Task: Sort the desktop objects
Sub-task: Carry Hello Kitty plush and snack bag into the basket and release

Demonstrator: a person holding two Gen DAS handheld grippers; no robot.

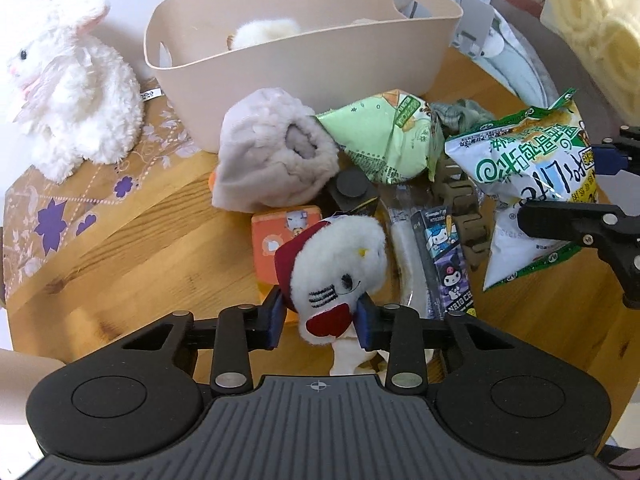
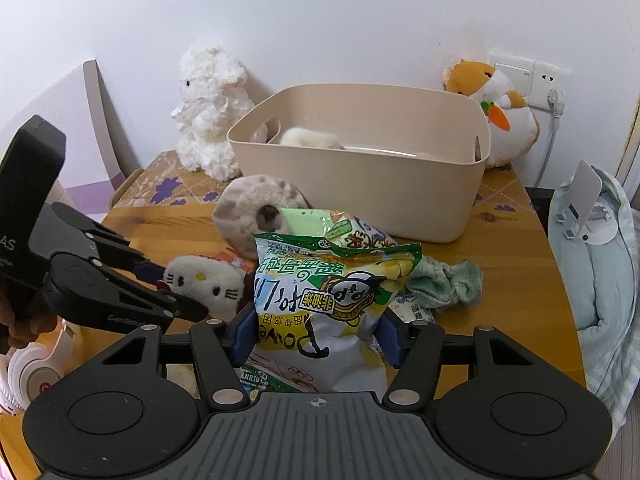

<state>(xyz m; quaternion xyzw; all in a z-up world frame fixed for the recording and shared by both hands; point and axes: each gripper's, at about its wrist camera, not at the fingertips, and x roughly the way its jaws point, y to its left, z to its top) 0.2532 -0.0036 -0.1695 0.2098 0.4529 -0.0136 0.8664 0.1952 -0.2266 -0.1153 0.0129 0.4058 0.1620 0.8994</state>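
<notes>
Matt beige plastic storage bin [image 2: 360, 184], smooth walls, at 12 o'clock. Wooden tabletop [image 1: 132, 264] with visible grain and a satin sheen. Fluffy white plush rabbit [image 1: 76, 92] at 10 o'clock, long shaggy pile. Small white plush cat toy with red cloth bow [image 1: 340, 272]: short fuzzy pile, stitched whiskers. Grey fleecy ring-shaped plush [image 2: 258, 210], nubbly. Glossy crinkled green-and-white foil snack bag [image 2: 332, 296]. Green knitted cloth scrap [image 2: 448, 284] at 3 o'clock, ribbed. Both tools: matt black plastic, ribbed housings, shiny metal rivets.
</notes>
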